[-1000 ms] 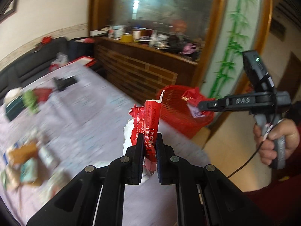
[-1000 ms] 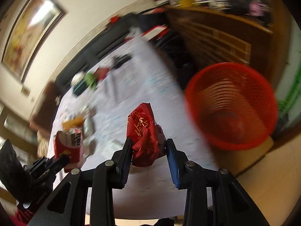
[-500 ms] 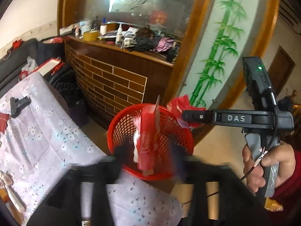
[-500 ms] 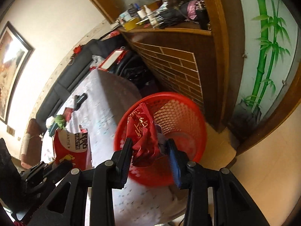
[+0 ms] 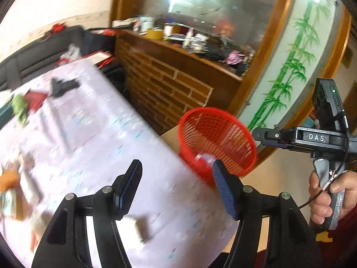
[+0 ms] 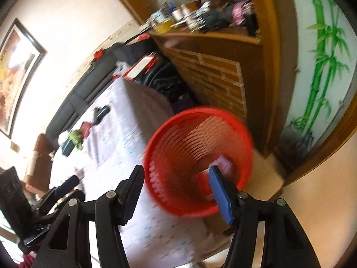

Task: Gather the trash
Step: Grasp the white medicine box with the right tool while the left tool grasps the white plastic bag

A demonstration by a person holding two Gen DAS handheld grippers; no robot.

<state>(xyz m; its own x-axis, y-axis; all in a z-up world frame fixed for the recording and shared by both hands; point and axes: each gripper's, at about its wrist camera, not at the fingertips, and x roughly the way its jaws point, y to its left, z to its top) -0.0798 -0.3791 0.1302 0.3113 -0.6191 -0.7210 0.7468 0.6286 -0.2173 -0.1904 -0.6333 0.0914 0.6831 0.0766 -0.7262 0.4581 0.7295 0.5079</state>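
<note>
A red mesh waste basket stands on the floor just past the table's end; it also shows in the right wrist view. Red and white wrappers lie at its bottom. My left gripper is open and empty over the table's end, just left of the basket. My right gripper is open and empty above the basket's near rim. From the left wrist view the right gripper hangs beside the basket's right rim.
The table has a pale flowered cloth with blurred packets at its left, a green and red item and a black object farther back. A brick-pattern wooden counter and bamboo panel stand behind the basket.
Both grippers opened and let their red wrappers go; wrappers now lie in the basket. The left gripper swung back toward the table.
</note>
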